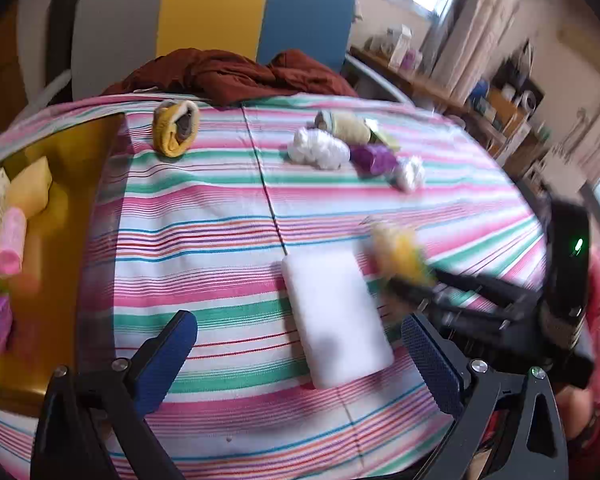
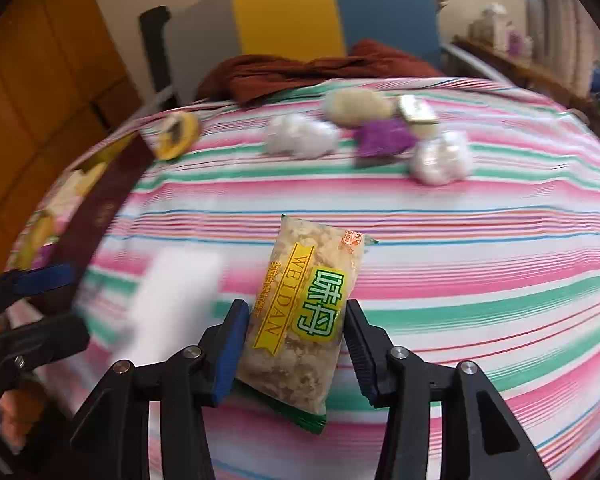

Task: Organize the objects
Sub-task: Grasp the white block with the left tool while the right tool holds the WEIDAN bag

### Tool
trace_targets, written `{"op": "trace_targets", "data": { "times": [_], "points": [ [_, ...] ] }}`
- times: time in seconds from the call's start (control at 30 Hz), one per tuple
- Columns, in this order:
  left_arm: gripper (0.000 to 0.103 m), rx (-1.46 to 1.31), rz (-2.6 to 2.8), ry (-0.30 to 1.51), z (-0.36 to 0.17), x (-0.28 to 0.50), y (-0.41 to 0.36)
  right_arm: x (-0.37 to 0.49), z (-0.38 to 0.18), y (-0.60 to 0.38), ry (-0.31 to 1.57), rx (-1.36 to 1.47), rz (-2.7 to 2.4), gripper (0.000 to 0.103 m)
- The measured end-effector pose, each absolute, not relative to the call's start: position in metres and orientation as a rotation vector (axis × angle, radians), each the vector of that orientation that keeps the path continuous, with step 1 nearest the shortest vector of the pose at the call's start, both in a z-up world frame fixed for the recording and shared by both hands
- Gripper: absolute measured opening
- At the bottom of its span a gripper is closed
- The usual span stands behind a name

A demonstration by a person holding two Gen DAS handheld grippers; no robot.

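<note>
Right gripper (image 2: 294, 344) clamped on snack packet (image 2: 300, 320); slick wrapper, could slide out mid-carry. Left gripper (image 1: 296, 354) fingers apart over white sponge block (image 1: 336, 316); hands close, collision risk.

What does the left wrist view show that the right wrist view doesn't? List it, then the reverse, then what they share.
Left wrist only: the tray's inside, with a pink roll and a yellow pack; the left gripper, open over the white block.

Right wrist only: the snack packet's label, readable, with the right gripper shut on it.

Both: the striped cloth, white block, yellow sock, the white and purple bundles, the brown cloth and the packet, blurred in the left view.
</note>
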State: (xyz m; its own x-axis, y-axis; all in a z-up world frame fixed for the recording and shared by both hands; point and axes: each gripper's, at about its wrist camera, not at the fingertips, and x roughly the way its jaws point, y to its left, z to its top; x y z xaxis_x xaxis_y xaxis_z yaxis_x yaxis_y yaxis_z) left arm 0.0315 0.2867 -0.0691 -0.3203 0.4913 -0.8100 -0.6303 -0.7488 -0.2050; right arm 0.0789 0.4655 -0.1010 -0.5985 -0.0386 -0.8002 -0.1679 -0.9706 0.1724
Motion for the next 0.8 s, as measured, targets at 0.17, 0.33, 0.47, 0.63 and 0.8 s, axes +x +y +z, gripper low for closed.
{"op": "trace_targets", "data": {
  "times": [0.17,0.33,0.47,0.63,0.8],
  "points": [
    [0.103,-1.184,2.071,0.328,-0.086,0.043,0.315,0.083,-0.109,0.507,0.498,-1.248,2.634,0.048],
    [0.103,-1.204,2.056,0.405,-0.106,0.045,0.333,0.087,-0.11,0.511,0.54,-1.196,2.649,0.049],
    [0.082,-1.159,2.088,0.434,-0.111,0.047,0.334,0.088,-0.112,0.511,0.559,-1.173,2.654,0.049],
    [0.067,-1.118,2.099,0.437,-0.11,0.035,0.335,0.092,-0.114,0.51,0.584,-1.139,2.657,0.049],
    [0.067,-1.052,2.099,0.427,-0.114,0.031,0.331,0.092,-0.114,0.506,0.552,-1.135,2.66,0.049]
  ]
}}
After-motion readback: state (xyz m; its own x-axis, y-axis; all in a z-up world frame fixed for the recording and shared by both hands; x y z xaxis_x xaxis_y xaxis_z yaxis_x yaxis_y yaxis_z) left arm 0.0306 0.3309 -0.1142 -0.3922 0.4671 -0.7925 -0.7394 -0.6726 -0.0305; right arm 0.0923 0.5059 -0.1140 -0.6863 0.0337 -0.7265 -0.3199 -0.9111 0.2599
